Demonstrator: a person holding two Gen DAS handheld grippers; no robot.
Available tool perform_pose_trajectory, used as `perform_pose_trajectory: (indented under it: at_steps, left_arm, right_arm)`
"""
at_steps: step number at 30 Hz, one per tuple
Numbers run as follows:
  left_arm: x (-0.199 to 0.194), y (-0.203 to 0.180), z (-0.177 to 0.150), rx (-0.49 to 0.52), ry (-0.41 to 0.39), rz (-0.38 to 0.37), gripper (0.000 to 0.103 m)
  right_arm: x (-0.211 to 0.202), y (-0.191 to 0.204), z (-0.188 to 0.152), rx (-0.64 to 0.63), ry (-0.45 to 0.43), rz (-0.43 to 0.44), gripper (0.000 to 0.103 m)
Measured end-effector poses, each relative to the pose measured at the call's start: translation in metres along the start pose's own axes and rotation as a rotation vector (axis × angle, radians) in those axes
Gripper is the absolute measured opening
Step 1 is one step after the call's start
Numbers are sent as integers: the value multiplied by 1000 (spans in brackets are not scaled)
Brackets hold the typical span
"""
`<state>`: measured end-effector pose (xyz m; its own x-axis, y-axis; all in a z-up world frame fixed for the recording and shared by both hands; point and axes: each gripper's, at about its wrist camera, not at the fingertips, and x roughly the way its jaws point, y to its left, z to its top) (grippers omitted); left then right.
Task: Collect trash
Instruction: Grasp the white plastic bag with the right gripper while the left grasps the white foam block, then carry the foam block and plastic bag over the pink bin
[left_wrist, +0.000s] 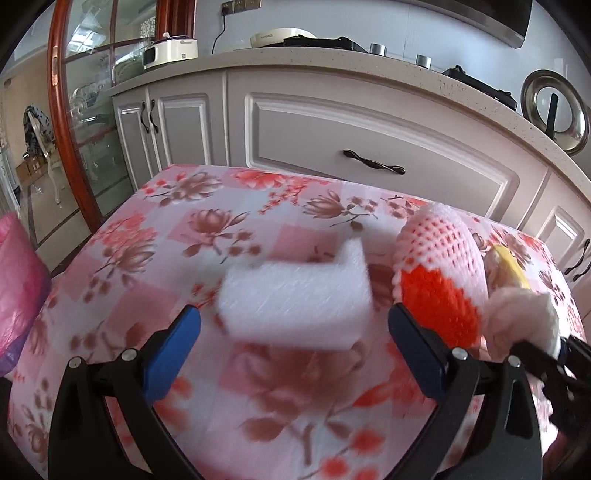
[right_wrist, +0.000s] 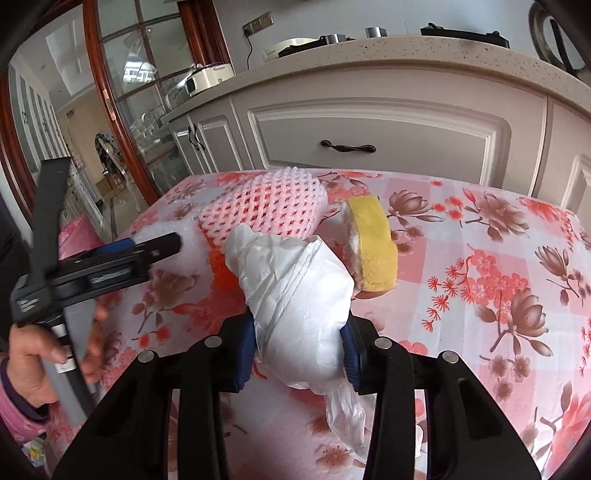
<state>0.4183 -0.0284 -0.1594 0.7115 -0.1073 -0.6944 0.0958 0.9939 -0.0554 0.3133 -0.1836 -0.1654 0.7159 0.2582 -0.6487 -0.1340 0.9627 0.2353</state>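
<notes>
A white foam block lies on the floral tablecloth, just ahead of my open left gripper, whose blue pads stand either side of it without touching. A pink and orange foam fruit net lies to its right; it also shows in the right wrist view. My right gripper is shut on a crumpled white tissue wad, held above the table. A yellow cake slice sits just beyond the wad. The left gripper shows at the left of the right wrist view.
A pink plastic bag hangs off the table's left edge. Grey kitchen cabinets with a counter stand right behind the table. A glass door with a red-brown frame is at the left. The person's hand holds the left gripper's handle.
</notes>
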Motion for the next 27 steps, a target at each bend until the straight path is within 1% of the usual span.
perform_pose_trajectory:
  at_steps: [2, 4, 5, 7, 11, 14, 18, 24, 27]
  left_arm:
    - [7, -4, 4, 6, 2, 11, 98]
    - [14, -6, 6, 9, 10, 5, 98]
    - [15, -6, 7, 8, 11, 2, 94]
    - [16, -5, 5, 2, 9, -10, 81]
    - [2, -8, -3, 25, -13, -24, 80]
    - [-14, -10, -12, 44, -23, -20, 80]
    - [-39, -9, -26, 23, -32, -27, 80]
    - [-94, -11, -54, 27, -81, -12, 80]
    - [-123, -12, -67, 15, -103, -24, 80]
  right_arm:
    - [-2, -4, 2, 13, -10, -2, 39]
    - [-4, -7, 2, 25, -12, 0, 39]
    - [-5, -9, 3, 33, -16, -3, 39]
    - [-7, -11, 3, 44, -19, 3, 39]
    - [-10, -12, 0, 53, -17, 7, 39]
    - [-15, -7, -5, 55, -14, 17, 39]
    - [-28, -1, -12, 57, -22, 24, 39]
    - [-62, 14, -27, 43, -40, 28, 39]
    - [-81, 23, -37, 31, -50, 32, 39]
